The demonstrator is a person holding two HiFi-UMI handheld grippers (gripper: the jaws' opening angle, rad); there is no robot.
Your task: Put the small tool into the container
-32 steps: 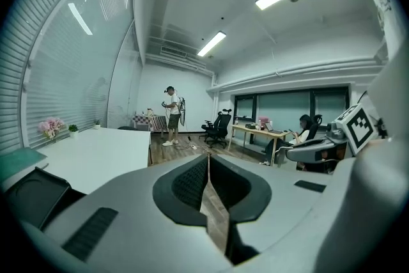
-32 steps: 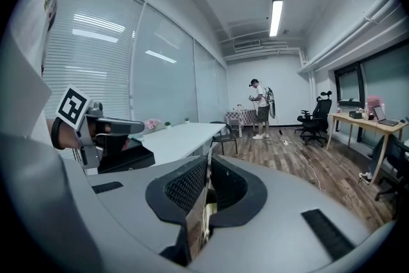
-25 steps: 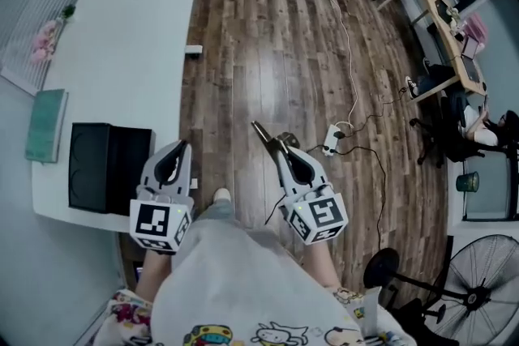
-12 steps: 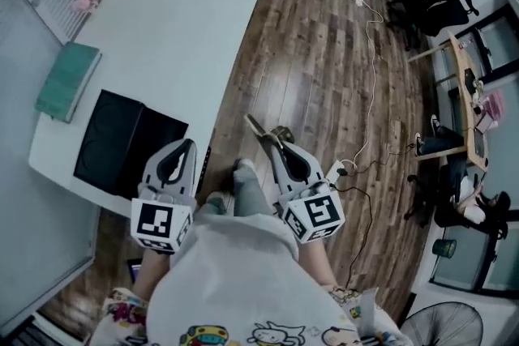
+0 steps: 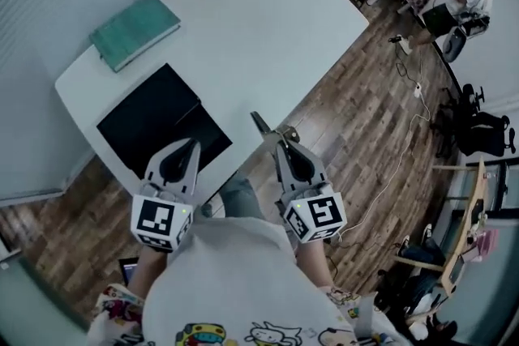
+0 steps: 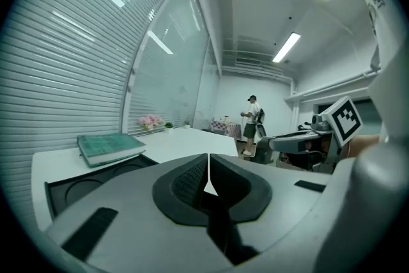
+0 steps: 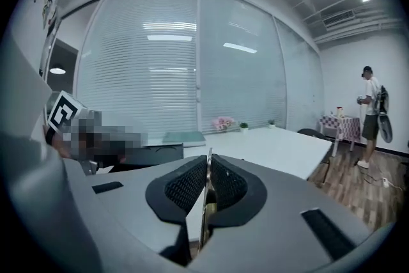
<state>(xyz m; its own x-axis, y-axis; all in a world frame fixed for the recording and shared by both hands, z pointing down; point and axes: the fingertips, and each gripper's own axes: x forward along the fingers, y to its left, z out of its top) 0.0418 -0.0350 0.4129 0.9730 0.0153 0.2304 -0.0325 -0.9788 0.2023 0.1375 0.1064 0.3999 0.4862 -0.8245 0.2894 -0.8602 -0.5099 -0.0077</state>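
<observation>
Floor [image 5: 365, 134]: wood planks, to the right of the tabletop.
Tabletop [image 5: 268, 28]: white, with one corner pointing toward the person.
Black container [image 5: 154, 117]: lies open and flat on the near left part of the tabletop.
Green book [image 5: 134, 30]: lies on the tabletop beyond the container, apart from it.
Left tool [image 5: 188, 146]: the jaws are together with nothing between them, and in the head view the tip sits over the container's near edge.
Right tool [image 5: 280, 148]: clamped on the small metal implement, held at the tabletop's near edge, right of the container.
Small metal implement [image 5: 263, 128]: a thin flat strip pinched edge-on between the right tool's pads [image 7: 185, 185]. It sticks out past the tips, to the right of the container and not in it.
</observation>
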